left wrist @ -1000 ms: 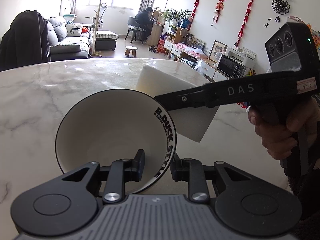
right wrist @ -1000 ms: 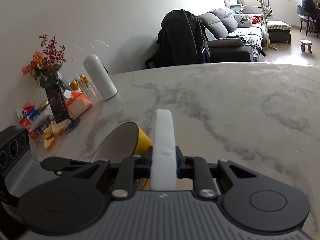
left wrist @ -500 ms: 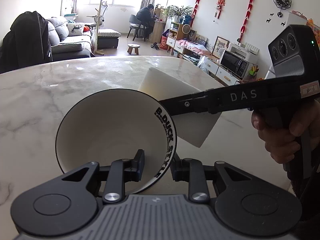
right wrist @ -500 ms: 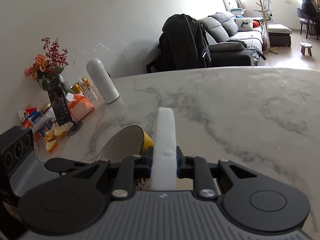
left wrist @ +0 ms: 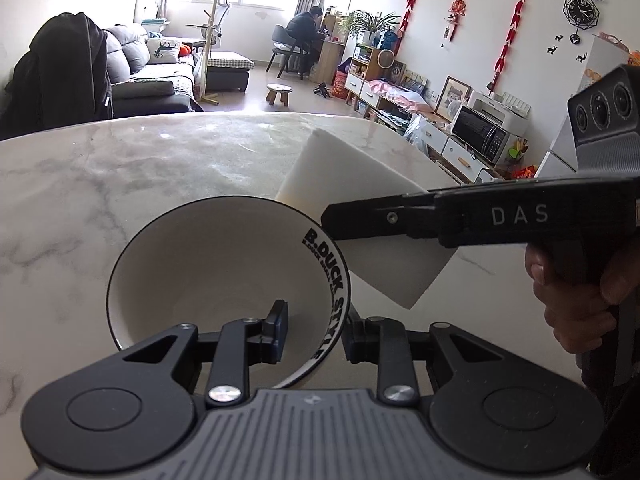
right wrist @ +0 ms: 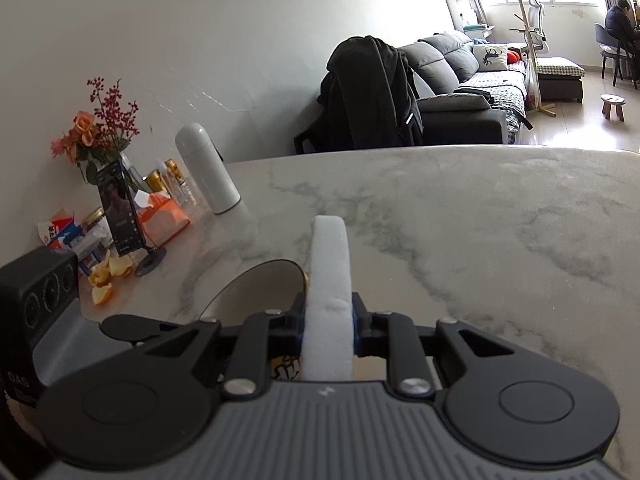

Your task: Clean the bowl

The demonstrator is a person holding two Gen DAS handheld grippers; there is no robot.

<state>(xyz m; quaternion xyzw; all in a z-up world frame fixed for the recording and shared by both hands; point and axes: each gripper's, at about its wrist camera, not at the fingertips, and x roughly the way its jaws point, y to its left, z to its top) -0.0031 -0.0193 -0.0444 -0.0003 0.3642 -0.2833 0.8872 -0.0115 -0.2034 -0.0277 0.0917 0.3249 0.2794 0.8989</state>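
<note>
Left gripper (left wrist: 314, 330): pinching the wall of the bowl (left wrist: 208, 264) – one finger inside against the white interior, the other outside the rim. The bowl is tilted, its mouth facing the left wrist camera, raised over the marble worktop (left wrist: 80, 184). Black lettering reading "B.DUCK STYLE" runs along the inner rim on the right side. In the right wrist view the same bowl shows a yellow outer wall.

Right gripper (right wrist: 328, 326): pressed together on a white sponge (right wrist: 330, 280), which stands on edge between the fingers and projects forward beyond them. In the left wrist view the sponge sits just behind and to the right of the bowl's rim – whether it touches the rim cannot be told. A hand (left wrist: 576, 292) grips the handle of the right gripper.

Far corner of the worktop, by the wall: white flask (right wrist: 206, 168), vase of flowers (right wrist: 98, 132), cans, orange tissue box (right wrist: 160, 216), orange peel (right wrist: 108, 274).
</note>
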